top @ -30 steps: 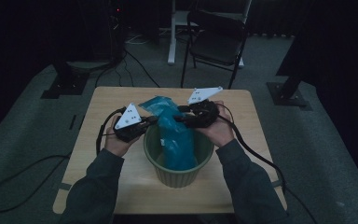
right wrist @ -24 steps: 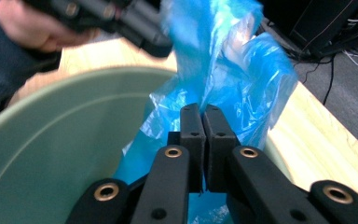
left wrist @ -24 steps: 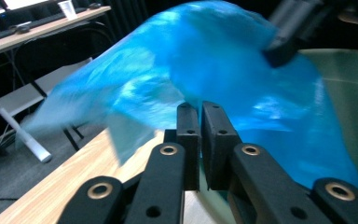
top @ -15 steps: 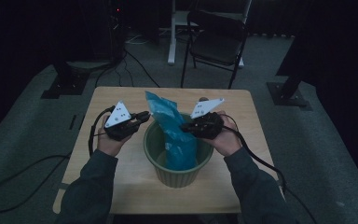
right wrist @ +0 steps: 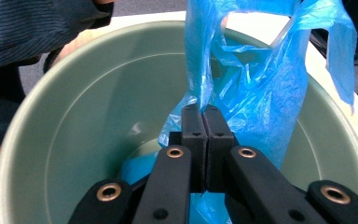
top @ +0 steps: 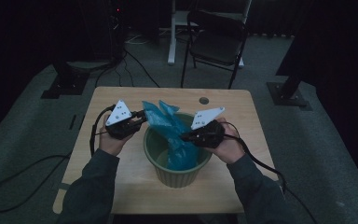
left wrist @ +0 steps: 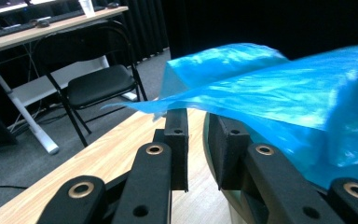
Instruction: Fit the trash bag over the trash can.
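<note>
Right gripper [right wrist: 204, 112], held in the person's right hand [top: 226, 144], has its two black jaws pressed together on a fold of a thin blue plastic bag [right wrist: 256, 93], pinching it just above the inside of a pale green bucket [right wrist: 88, 107]. From above, this gripper [top: 185, 137] sits over the bucket's [top: 154, 156] right rim, pointing toward its middle. The left gripper [left wrist: 196, 140], in the left hand [top: 112, 140], has jaws that stand slightly apart and have just been opening; no plastic lies between them, though a loose sheet of the bag [left wrist: 279, 88] drapes just over their tips, and the bucket's rim curves past beneath them. From above, the left gripper [top: 142, 119] sits just beside the bucket's left rim. The bag [top: 172, 135] hangs partly inside the bucket, with its upper part rising crumpled above the far-left rim. The bucket stands on a light wooden table [top: 242, 112], toward the edge nearest the person. Beyond the table, far from the bucket, stands a dark folding chair [top: 214, 42].
</note>
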Available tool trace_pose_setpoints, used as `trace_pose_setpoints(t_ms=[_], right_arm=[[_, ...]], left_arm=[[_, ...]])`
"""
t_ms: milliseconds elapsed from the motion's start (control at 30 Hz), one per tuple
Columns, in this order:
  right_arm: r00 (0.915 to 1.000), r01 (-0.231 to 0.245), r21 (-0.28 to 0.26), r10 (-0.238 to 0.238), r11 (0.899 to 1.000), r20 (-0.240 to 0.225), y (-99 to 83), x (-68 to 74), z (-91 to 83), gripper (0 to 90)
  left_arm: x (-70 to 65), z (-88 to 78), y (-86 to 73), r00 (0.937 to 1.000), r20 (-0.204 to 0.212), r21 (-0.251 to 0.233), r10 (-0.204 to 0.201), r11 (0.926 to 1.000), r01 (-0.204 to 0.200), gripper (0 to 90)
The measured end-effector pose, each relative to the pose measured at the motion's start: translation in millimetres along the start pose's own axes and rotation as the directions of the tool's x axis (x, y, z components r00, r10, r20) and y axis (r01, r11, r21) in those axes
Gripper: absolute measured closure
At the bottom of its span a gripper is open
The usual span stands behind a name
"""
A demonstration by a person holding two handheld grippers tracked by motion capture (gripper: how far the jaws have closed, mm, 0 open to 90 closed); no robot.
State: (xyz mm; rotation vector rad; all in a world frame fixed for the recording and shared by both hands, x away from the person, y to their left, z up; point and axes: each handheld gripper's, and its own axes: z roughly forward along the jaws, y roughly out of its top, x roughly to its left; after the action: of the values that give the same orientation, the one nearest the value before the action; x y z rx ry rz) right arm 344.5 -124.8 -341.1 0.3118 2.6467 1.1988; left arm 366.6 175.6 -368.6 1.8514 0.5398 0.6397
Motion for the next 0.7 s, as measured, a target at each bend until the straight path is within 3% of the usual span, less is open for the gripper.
trace_pose_setpoints(t_ms=[333,467,567,700], right_arm=[[0.9994,-0.008,-0.064,0.006,0.998,-0.035,-8.3,2.7,-18.8,89.6],[0.9985,0.000,-0.067,-0.003,0.998,-0.054,-10.3,3.7,-19.1,89.6],[0.9985,0.002,-0.058,-0.006,0.998,-0.055,-11.9,4.7,-15.7,89.6],[0.9993,0.006,-0.037,-0.007,0.999,-0.037,-12.5,5.1,-10.7,89.5]], left_arm=[[7.9,-4.7,-3.5,0.9983,-0.016,-0.015,-0.056,0.9983,0.056,76.1],[6.1,-3.8,-2.3,0.9977,0.004,-0.024,-0.068,0.9974,0.068,74.8],[0.8,-2.9,0.2,0.9968,0.047,-0.036,-0.065,0.9971,0.067,73.0],[-3.6,-3.9,2.6,0.9948,0.080,-0.053,-0.064,0.9963,0.068,71.0]])
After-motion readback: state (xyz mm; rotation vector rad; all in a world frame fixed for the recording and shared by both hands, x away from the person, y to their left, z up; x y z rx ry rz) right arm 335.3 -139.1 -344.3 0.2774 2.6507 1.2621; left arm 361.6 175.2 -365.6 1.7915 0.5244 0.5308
